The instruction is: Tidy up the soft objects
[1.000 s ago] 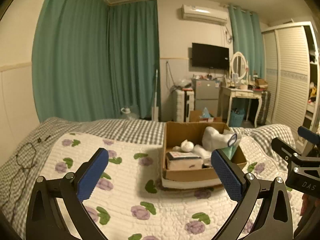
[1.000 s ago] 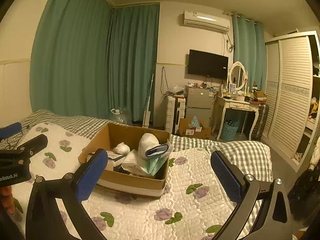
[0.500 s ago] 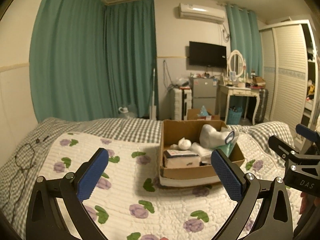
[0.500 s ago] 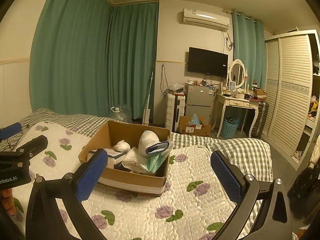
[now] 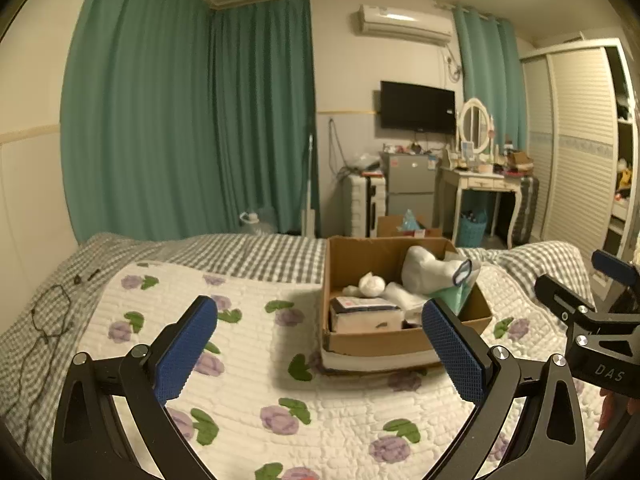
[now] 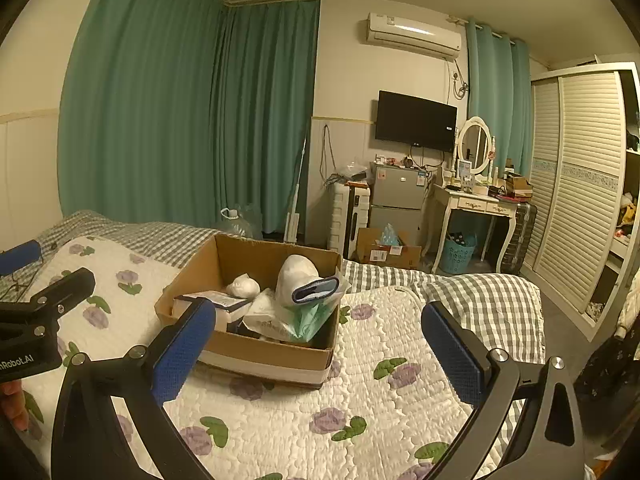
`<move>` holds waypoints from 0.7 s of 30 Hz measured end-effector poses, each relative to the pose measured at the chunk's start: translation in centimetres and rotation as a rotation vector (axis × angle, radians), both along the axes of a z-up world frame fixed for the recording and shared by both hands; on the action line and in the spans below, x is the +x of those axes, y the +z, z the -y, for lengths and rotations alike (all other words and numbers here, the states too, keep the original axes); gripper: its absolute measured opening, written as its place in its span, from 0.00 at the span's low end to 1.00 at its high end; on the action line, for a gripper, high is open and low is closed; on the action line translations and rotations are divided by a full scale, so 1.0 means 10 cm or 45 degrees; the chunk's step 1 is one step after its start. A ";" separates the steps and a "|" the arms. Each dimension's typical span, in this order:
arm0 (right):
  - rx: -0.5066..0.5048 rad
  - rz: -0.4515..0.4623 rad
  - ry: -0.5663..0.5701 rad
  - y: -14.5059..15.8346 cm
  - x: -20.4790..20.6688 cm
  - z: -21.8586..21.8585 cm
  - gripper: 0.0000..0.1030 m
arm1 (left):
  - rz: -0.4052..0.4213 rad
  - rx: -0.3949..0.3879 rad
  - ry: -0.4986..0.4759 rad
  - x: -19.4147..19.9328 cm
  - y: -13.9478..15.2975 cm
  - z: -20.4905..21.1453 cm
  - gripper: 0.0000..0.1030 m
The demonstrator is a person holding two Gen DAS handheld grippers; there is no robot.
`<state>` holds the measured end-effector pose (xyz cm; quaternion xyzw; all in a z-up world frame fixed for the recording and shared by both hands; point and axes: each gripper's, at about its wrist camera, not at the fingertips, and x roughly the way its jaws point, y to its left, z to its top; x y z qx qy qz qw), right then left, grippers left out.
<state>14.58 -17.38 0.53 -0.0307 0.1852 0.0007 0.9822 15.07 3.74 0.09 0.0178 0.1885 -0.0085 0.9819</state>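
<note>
A brown cardboard box stands on a white quilt with purple flowers on the bed. It holds a white pillow-like item with a blue-edged end, a small white knotted bundle, a green and white plastic bag, and a flat white package. My left gripper is open and empty, short of the box. My right gripper is open and empty, near the box's right front corner.
A grey checked sheet covers the bed's far side. A black cable lies at the left edge. Beyond the bed stand green curtains, a small fridge, a white dressing table, a floor box and a louvred wardrobe.
Both views have shifted slightly; the box sits a little lower and nearer. Both grippers stay open and empty.
</note>
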 end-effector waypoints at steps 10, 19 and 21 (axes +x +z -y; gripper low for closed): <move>-0.001 -0.006 0.000 -0.01 0.01 0.01 1.00 | -0.004 -0.002 0.004 -0.01 0.00 -0.01 1.00; -0.002 -0.008 0.000 -0.02 0.02 0.00 1.00 | -0.002 0.001 0.008 0.00 -0.02 -0.01 1.00; -0.001 -0.009 0.001 -0.02 0.02 0.00 1.00 | -0.003 0.002 0.008 0.00 -0.02 -0.01 1.00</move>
